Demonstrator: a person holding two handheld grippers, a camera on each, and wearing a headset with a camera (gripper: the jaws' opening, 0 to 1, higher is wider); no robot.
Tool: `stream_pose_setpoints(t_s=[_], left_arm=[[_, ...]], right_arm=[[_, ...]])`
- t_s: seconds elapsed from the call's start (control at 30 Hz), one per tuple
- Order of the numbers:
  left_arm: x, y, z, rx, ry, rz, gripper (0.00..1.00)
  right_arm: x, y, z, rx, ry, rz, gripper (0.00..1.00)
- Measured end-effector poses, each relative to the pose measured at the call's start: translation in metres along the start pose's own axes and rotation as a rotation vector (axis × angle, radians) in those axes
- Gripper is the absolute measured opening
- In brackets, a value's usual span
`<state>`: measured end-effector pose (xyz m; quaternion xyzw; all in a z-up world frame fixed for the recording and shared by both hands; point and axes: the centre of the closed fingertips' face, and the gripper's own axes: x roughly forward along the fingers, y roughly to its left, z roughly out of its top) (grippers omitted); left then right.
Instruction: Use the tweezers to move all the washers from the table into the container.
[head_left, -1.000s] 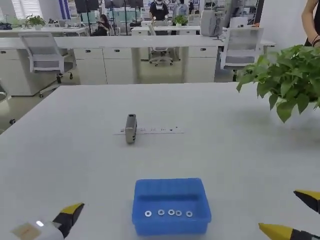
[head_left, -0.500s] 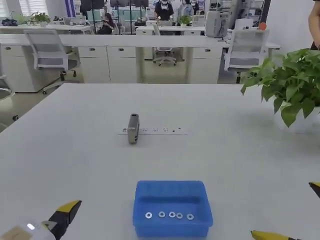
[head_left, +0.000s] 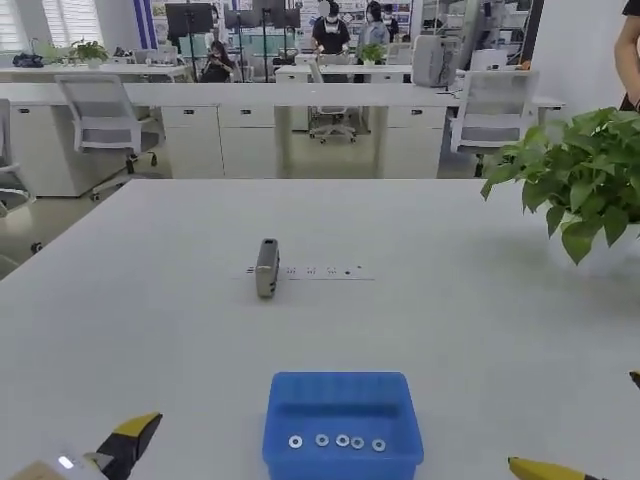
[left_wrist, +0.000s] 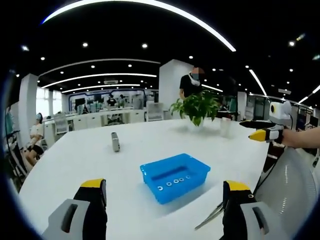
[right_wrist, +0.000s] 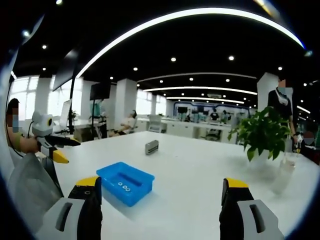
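**On a white tabletop (head_left: 470, 320), five washers (head_left: 342, 441) rest in a blue bin (head_left: 340, 462)**

Near the middle of the tabletop's near edge, a shallow rectangular bin of glossy blue plastic holds five small silver washers. The flat rings lie in a straight row on its floor, close to the near wall. Two handheld grippers hover low at the same edge, one to each side of the bin. The left gripper (left_wrist: 162, 187) has its two blocky, yellow-capped jaws spread wide with nothing between them. The right gripper (right_wrist: 160, 182) is equally wide open and holds nothing. Slim metal tweezers (left_wrist: 209, 220), two thin bright prongs, show in the left gripper view just beside that gripper's right-hand jaw, low at the near edge. Whether they lie flat on the surface cannot be told. At the centre of the smooth, matte tabletop sits a small grey block (head_left: 266, 267) with rounded corners, next to a short line of dark marks. A leafy green plant (head_left: 585, 180) spreads over the right edge.
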<state>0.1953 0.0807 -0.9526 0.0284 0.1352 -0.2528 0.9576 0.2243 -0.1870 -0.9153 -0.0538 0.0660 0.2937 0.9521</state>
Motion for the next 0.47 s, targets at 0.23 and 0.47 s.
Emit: stream_pose_setpoints(t_s=[0.23,0.47], left_arm=[[0.0,0.001,0.0,0.009,0.005,0.003,0.99],[-0.004,0.006,0.004,0.03,-0.019,0.043,0.99]], right_arm=[[-0.003,-0.006,-0.001,0.048,-0.005,-0.024,0.99],[0.0,-0.007,-0.015,0.066,0.056,-0.028,0.99]])
